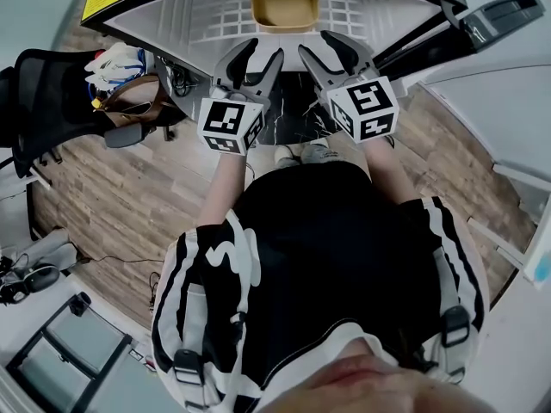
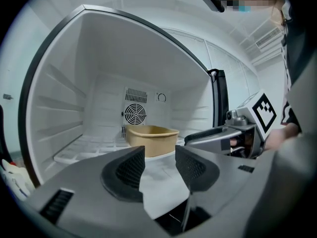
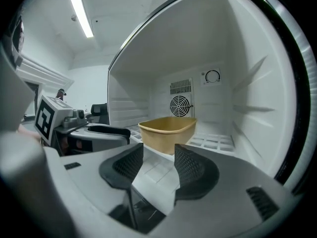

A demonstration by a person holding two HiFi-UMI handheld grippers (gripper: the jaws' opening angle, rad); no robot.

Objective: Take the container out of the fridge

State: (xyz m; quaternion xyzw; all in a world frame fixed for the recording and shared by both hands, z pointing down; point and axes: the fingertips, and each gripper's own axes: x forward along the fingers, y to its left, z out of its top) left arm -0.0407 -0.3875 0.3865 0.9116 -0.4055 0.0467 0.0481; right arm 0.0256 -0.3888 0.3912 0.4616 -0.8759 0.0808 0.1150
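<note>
A tan, open-topped container [image 1: 284,5] [image 2: 151,139] [image 3: 167,132] stands on the white wire shelf [image 1: 202,20] inside the open fridge. Both grippers hover just in front of the shelf's edge, short of the container. My left gripper [image 1: 258,58] [image 2: 159,166] is open, nothing between its jaws, and it sits to the container's lower left in the head view. My right gripper [image 1: 323,52] [image 3: 157,165] is open too, empty, to the container's lower right. Each gripper shows in the other's view: the right one [image 2: 218,137], the left one [image 3: 101,133].
The fridge's white walls [image 3: 247,98] and back fan grille [image 2: 134,114] enclose the shelf. Its door [image 1: 504,14] stands swung open at the right. A black chair [image 1: 52,101] with bags [image 1: 129,97] stands at the left on the wooden floor [image 1: 112,205].
</note>
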